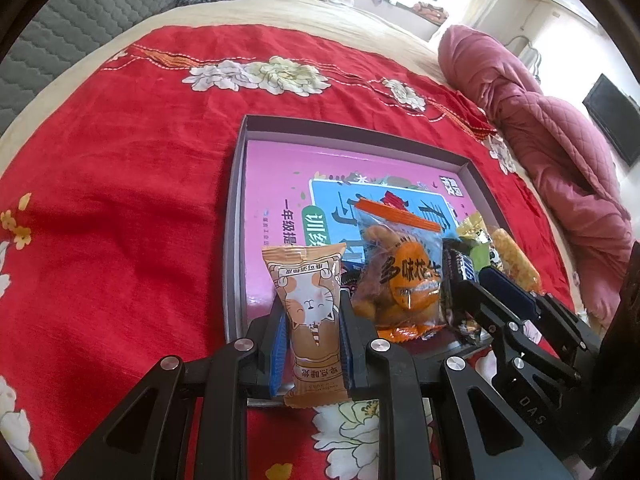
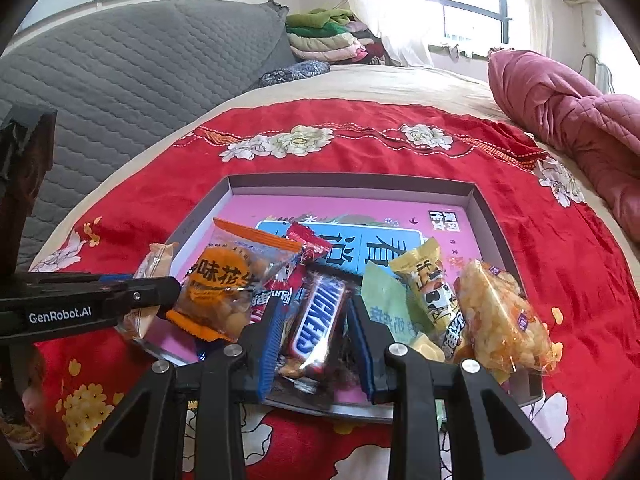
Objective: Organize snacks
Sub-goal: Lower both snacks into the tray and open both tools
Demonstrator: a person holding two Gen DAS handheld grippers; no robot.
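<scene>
Red floral cloth (image 1: 120, 200) covers the bed where I work, a grey quilted headboard behind it and a pink quilt (image 1: 560, 140) bunched off to one side. On the cloth sits a shallow grey box lid (image 2: 486, 216) with a pink workbook cover lining its floor, and the snacks are heaped along its near edge.

My left gripper (image 1: 314, 336) is clamped on the cat-print pastry pack (image 1: 310, 312), held upright at the lid's near-left rim. It looks light and soft — a puffed film wrapper over what I'd guess is a crumbly cake — so the pads belong on its flanks at mid-length with a gentle squeeze, which is where they sit.

My right gripper (image 2: 316, 336) is closed around the Snickers bar (image 2: 320, 320), fingers on its long sides. That one should be denser and stiffer (the glossy wrapper may slide, though), so a firm hold across the width suits it.

Inside the lid: a clear peanut bag (image 2: 236, 292) with an orange label — loose and shifting, best taken by a sealed end — a red packet (image 2: 308, 244) half buried beneath it, a pale green sachet (image 2: 384, 304), a yellow cow-print pack (image 2: 432, 292), and a puffed-rice bar (image 2: 500, 316) that I judge brittle and leaning on the near-right rim.
</scene>
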